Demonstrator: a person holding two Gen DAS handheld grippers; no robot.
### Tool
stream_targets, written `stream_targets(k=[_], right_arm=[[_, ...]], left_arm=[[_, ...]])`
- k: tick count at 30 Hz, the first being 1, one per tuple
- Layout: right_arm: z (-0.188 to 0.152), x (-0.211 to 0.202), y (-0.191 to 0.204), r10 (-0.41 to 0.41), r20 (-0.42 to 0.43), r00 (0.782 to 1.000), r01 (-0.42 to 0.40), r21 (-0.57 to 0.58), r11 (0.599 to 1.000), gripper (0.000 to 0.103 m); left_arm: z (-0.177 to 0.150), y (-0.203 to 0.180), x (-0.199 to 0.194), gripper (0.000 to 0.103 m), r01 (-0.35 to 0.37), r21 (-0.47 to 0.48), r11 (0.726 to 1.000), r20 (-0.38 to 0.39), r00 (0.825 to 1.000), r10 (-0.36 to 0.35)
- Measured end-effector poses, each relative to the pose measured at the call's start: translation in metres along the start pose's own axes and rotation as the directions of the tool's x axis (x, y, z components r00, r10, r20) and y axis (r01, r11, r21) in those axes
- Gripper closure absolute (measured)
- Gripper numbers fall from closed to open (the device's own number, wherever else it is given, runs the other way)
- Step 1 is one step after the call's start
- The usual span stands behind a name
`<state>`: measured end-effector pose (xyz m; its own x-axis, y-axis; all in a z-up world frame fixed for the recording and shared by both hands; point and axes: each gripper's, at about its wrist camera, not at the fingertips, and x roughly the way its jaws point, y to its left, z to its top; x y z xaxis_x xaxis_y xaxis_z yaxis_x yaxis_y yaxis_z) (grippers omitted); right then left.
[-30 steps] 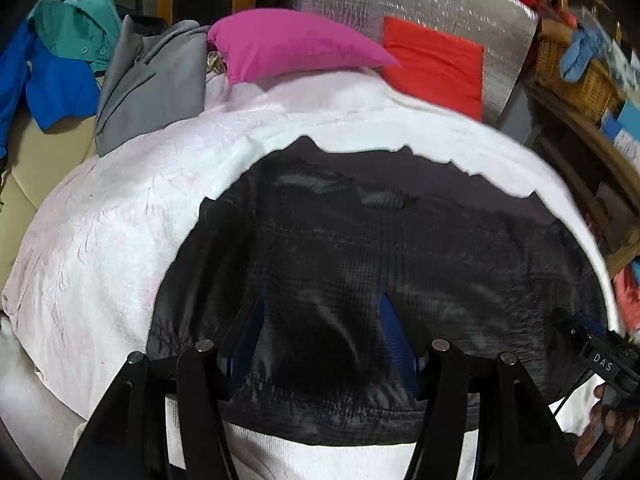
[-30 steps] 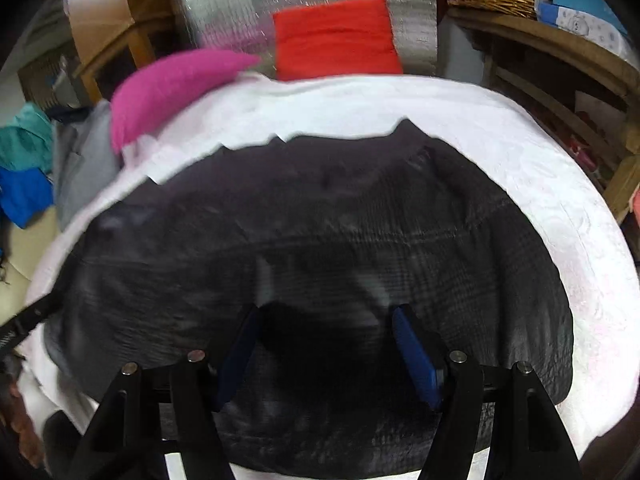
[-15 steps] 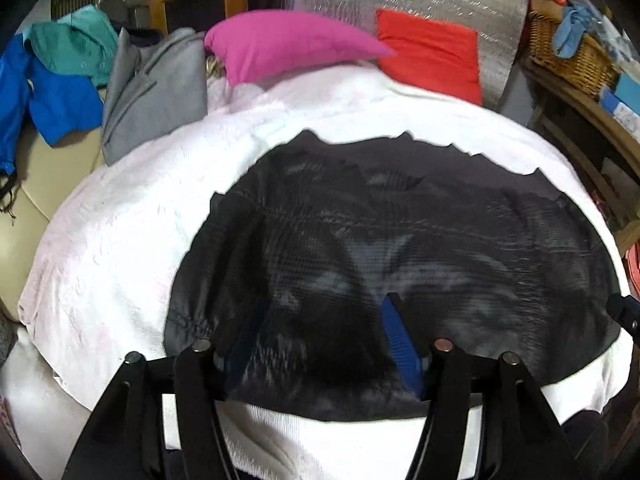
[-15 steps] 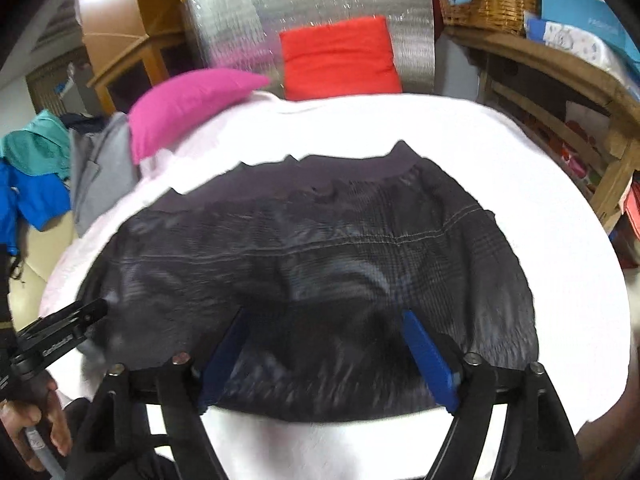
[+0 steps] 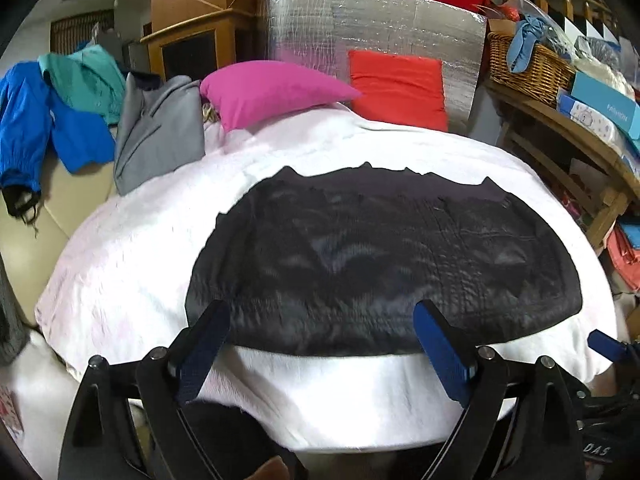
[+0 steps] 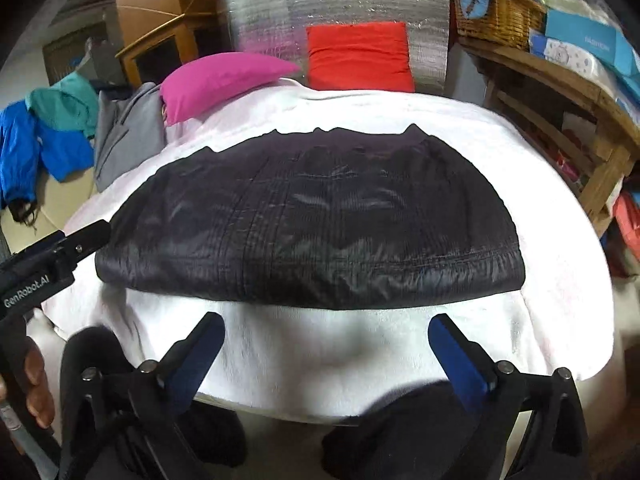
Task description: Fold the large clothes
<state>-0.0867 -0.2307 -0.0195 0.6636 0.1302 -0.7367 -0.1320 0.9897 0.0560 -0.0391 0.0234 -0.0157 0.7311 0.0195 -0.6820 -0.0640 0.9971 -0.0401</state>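
Black quilted shiny garment [image 5: 384, 264] lies flat and folded on the white textured cover [image 5: 132, 272] of the bed. We record the left gripper [image 5: 320, 348] with jaws opening and nothing between them; its blue pads [image 5: 440, 344] overlap only the garment's near edge in that view. We record the right gripper [image 6: 326, 356] likewise opening and empty, hanging over bare white cover, the garment's near edge just beyond its fingertips. Beyond the garment we see a magenta pillow [image 6: 216, 80] and a red cushion [image 6: 358, 56].
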Motion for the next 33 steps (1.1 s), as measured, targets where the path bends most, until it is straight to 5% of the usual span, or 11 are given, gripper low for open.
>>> stream_targets(k=[8,33], right_arm=[[0.000,-0.021,0.005,-0.047,0.092,0.995,0.048,-0.004,0.999,0.000],[0.025,0.004,-0.006,-0.072,0.081,0.994,0.071,0.010,0.997,0.000]], left_arm=[[-0.001,0.000,-0.014,0.008,-0.019,-0.004,1.000,0.017,1.000,0.019],[0.014,-0.015,0.003,0.007,-0.014,0.016,1.000,-0.008,1.000,0.014]])
